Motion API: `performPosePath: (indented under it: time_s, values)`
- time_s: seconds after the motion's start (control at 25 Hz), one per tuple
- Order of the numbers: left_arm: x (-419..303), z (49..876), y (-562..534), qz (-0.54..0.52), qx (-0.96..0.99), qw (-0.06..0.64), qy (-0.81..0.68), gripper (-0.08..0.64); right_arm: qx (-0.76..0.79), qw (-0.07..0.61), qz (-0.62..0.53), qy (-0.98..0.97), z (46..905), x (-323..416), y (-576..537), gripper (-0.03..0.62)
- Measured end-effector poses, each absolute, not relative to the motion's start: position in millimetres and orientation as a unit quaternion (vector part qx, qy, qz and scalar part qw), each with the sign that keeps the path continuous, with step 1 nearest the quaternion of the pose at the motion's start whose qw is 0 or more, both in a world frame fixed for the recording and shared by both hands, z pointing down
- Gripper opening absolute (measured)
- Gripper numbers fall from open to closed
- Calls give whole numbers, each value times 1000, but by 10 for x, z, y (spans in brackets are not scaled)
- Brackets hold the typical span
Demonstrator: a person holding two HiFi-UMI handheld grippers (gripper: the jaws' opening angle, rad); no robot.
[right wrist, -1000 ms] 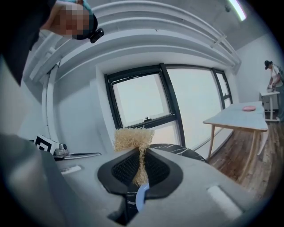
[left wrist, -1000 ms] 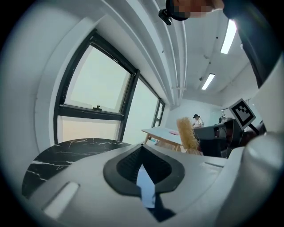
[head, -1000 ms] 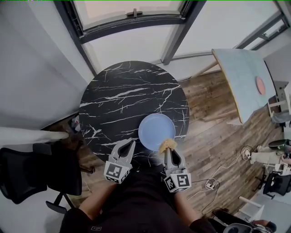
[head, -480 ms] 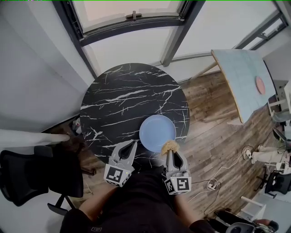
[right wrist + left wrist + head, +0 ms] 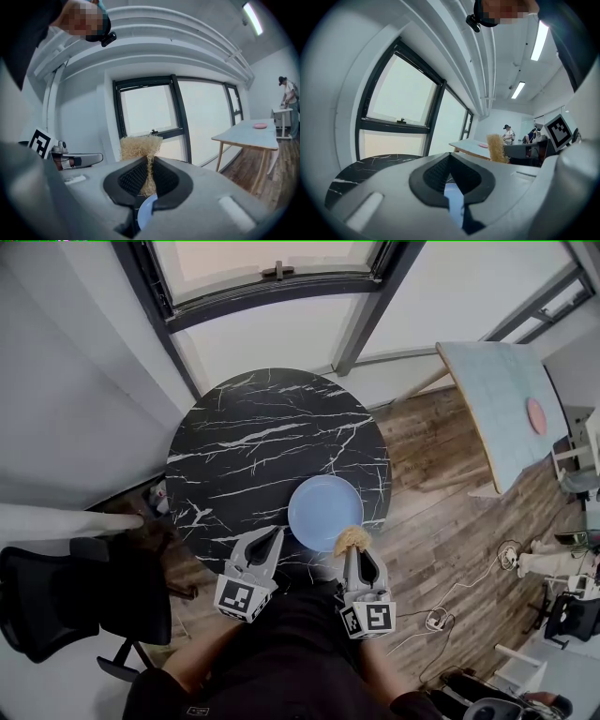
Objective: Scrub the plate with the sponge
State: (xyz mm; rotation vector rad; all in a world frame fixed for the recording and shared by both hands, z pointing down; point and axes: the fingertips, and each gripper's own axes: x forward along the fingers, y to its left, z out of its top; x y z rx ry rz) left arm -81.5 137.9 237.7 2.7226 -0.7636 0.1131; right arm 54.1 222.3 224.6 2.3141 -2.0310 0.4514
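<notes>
Okay, quick pass. The round black marble table (image 5: 253,437) is the landmark. The light blue plate (image 5: 323,512) lies flat on the table's near right part, close to the edge on the person's side.

The right gripper (image 5: 352,551) hangs over the table's near right edge. Its jaws pinch a tan fibrous sponge (image 5: 352,539). In the right gripper view the pads clamp the sponge's (image 5: 140,147) lower part and the bushy top sticks out past the tips of the right gripper (image 5: 150,161). Blue plate (image 5: 147,211) shows below the jaws. From the head view the sponge overlaps the plate's near rim; whether it touches cannot be told.

The left gripper (image 5: 274,532) sits over the table's near edge, left of the plate and apart from it. Its jaws are pressed together with nothing between them, as the left gripper view shows (image 5: 449,155). A blue strip of plate (image 5: 452,206) shows under them, and the sponge (image 5: 497,147) stands off to the right.

Beyond the table's far side is a dark-framed window (image 5: 272,277). Right of the table, across wood floor (image 5: 431,474), stands a pale table (image 5: 497,381) with a pink disc (image 5: 536,415) on it. Left of the table is a black chair (image 5: 56,596).
</notes>
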Motion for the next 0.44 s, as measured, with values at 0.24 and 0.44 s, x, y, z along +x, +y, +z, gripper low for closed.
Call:
performPosePath:
  time_s: [0.24,0.44]
  values:
    - [-840,2370,1390,39,949,155,-271,2,743,16,147,-653,2256,537,2225,26]
    - [-837,2348,1383,38,950,155,-270,2,740,17,146,-657,2247,525,2216,26]
